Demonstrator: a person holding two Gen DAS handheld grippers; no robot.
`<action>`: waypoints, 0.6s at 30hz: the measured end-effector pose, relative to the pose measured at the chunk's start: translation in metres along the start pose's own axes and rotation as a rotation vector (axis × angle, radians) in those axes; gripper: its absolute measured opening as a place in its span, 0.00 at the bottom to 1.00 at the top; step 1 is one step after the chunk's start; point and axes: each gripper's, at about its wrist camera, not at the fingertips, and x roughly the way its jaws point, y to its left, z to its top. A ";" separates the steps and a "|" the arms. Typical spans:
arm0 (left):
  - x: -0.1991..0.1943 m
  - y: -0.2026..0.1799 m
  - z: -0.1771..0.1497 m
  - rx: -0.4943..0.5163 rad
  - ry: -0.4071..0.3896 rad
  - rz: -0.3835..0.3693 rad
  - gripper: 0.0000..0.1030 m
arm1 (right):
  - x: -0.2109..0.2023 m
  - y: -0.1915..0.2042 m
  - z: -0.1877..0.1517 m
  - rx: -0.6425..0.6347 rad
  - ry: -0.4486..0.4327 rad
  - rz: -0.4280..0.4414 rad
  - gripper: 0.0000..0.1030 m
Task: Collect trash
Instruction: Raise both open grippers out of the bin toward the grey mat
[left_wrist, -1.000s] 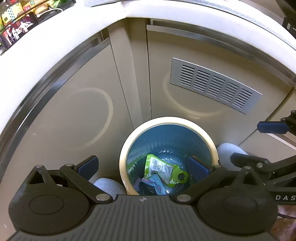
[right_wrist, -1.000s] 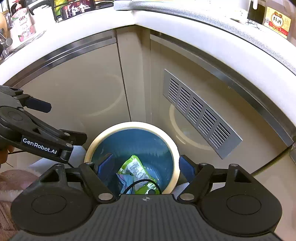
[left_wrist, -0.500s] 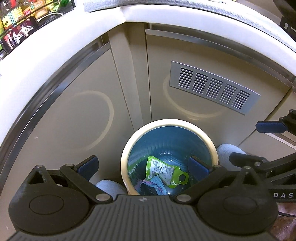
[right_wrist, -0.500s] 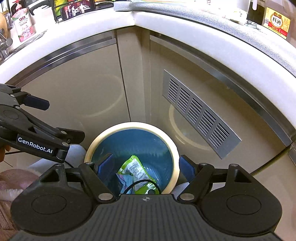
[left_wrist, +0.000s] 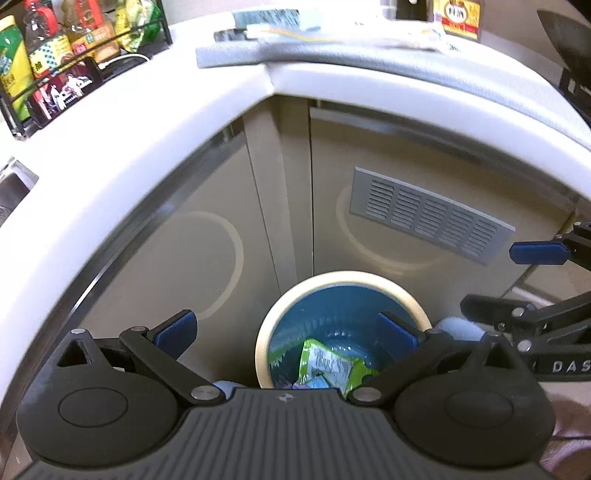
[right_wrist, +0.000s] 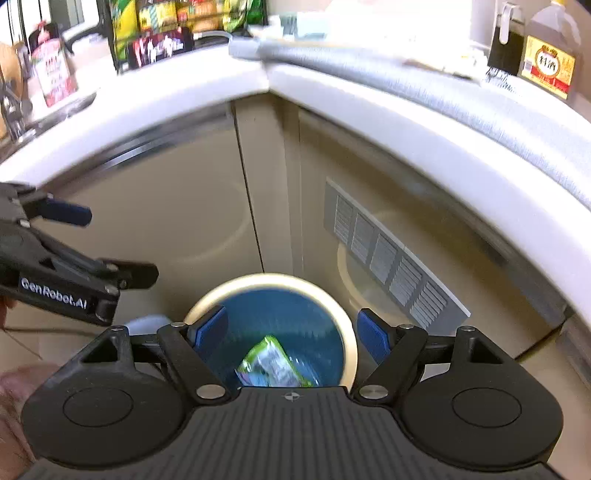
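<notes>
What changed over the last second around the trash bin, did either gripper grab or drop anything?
Both grippers lifted and pulled back: the countertop and its bottles now show, and the trash bin sits lower in both views. Nothing was grabbed or dropped. The left gripper and right gripper stay open and empty; the green wrapper still lies in the bin.
</notes>
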 end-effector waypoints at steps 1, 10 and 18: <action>-0.003 0.001 0.002 -0.006 -0.005 0.000 1.00 | -0.003 -0.002 0.004 0.003 -0.013 0.001 0.77; -0.020 0.010 0.016 -0.062 -0.038 -0.019 1.00 | -0.027 -0.019 0.032 0.027 -0.111 -0.017 0.77; -0.035 0.023 0.034 -0.119 -0.081 -0.037 1.00 | -0.042 -0.029 0.052 0.032 -0.194 -0.059 0.84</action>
